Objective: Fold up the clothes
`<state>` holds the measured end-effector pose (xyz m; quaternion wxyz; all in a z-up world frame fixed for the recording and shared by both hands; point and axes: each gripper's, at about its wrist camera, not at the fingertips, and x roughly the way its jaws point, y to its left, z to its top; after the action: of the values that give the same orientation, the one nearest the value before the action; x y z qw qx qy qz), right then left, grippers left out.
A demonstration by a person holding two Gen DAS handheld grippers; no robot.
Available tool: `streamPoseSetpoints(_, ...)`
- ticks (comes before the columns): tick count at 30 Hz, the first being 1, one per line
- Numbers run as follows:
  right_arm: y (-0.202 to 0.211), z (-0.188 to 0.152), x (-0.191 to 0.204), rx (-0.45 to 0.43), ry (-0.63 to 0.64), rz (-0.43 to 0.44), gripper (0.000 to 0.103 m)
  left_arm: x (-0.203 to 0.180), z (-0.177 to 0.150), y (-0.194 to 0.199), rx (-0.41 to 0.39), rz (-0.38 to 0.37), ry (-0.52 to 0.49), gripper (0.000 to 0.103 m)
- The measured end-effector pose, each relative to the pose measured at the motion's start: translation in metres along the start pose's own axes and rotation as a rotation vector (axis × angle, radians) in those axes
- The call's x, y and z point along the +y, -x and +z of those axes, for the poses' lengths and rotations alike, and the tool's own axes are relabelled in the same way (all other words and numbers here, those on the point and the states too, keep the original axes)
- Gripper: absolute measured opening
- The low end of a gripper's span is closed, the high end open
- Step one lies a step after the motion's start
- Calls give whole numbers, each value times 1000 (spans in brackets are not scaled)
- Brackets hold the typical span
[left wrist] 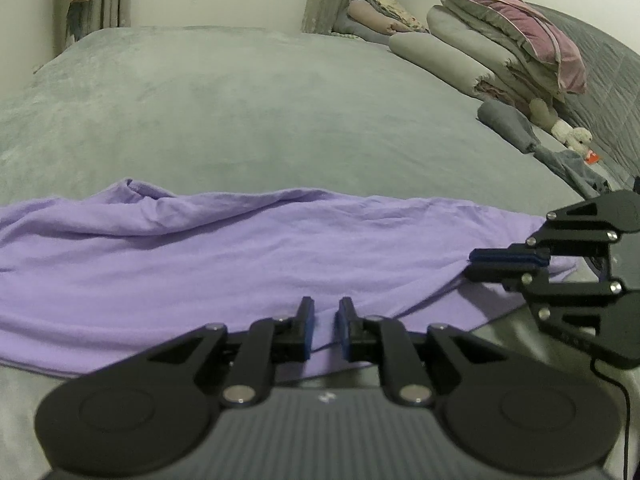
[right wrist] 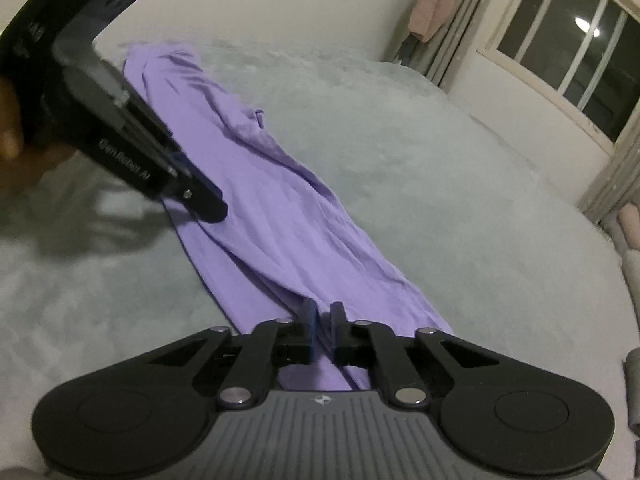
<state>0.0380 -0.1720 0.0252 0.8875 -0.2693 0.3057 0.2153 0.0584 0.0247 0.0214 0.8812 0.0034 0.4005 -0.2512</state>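
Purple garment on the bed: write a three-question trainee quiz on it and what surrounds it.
1. True or false: the purple garment is already folded into a small square on the grey bed cover.
2. Pick one. Where are the tools?
A. The left hand-held gripper is at the garment's long edge and the right hand-held gripper is at one end.
B. Both hang over the pillows.
C. Both point at the window.
3. Fill in: in the left wrist view, the bedding pile lies on the ___ side of the bed.

Key: 1 false, it lies as a long, wrinkled strip; 2 A; 3 right.
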Motion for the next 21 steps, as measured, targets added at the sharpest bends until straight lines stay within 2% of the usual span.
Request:
streamPoseSetpoints(1,0,0,0,6,-1,5,2,-2,0,2,3,-10,-13,22)
streamPoseSetpoints(3,2,1,-1,13,-12,17,0,-8,-2,8,0,-25,-55,44)
streamPoseSetpoints(8,22,5,-6,-3,-86,58,0,-34,-11,16,-49,-10,-215,61)
streamPoseSetpoints(12,33,1,-9,3,-153,132,0,-44,-16,8,-23,0,-239,61)
streamPoseSetpoints(14,30,-4,-9,42,-154,147,0,-43,-17,12,-21,-40,-234,60)
streamPoseSetpoints(18,25,-13,-10,97,-154,163,0,-34,-15,25,3,-198,-200,63)
streamPoseSetpoints(21,23,-15,-14,99,-176,148,1,-26,-13,22,10,-182,-178,66)
